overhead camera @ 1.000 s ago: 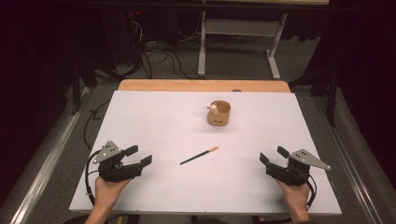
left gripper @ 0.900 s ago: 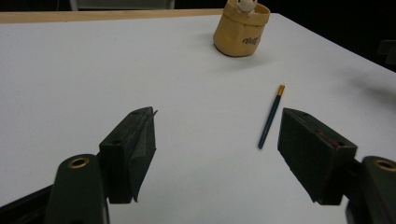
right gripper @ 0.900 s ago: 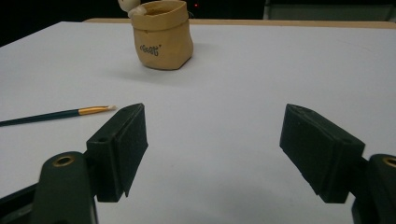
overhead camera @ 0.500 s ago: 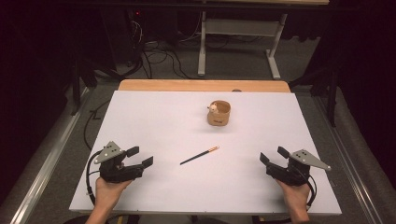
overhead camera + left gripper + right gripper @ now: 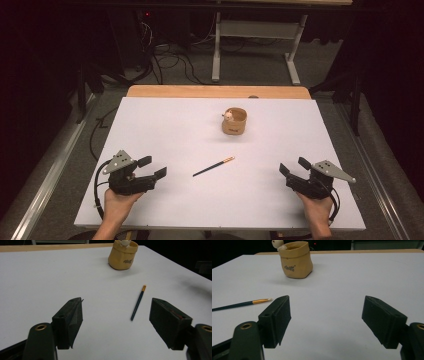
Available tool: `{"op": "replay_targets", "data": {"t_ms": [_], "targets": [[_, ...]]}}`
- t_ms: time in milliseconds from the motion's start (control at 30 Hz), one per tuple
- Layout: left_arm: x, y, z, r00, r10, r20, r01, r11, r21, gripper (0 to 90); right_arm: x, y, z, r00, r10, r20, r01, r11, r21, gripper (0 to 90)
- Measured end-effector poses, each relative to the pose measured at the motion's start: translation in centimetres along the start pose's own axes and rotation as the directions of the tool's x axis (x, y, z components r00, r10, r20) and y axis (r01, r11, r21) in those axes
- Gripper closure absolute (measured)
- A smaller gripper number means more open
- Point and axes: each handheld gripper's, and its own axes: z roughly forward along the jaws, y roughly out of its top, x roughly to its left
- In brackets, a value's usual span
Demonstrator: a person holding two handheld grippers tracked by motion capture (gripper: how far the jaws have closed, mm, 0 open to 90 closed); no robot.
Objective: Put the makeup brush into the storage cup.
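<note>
White covers most of the desk (image 5: pixel 165 130), with a strip of bare wood showing along its far edge and a dark floor with cables beyond. I hold my left gripper (image 5: pixel 152 167) low over the near left part of the desk, its jaws spread wide apart with nothing between them. My right gripper (image 5: pixel 291 167) sits over the near right part, its jaws just as wide and also holding nothing. Between my two grippers, well apart from both, a thin dark paintbrush (image 5: pixel 214 166) lies flat on the white surface, its golden ferrule and pale tip pointing away toward the far right. Farther back, near the middle of the desk, stands a small tan pouch-shaped holder (image 5: pixel 234 121), upright, with a little pale figure at its rim.
</note>
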Motion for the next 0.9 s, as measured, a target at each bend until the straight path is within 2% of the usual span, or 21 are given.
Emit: {"op": "replay_targets", "data": {"t_ms": [433,900], "targets": [[-0.9,1.1,0.8,0.999,0.044,0.012,-0.044,0.9987,0.025,26.1,0.0,-0.1,0.2,0.9999,-0.006,-0.008,0.006,1.0,0.005,25.0],[-1.2,2.1,1.5,0.9992,0.03,0.024,-0.031,0.9987,0.039,25.9,0.1,-0.1,0.3,0.9999,-0.008,-0.006,0.008,1.0,0.015,25.2]]}}
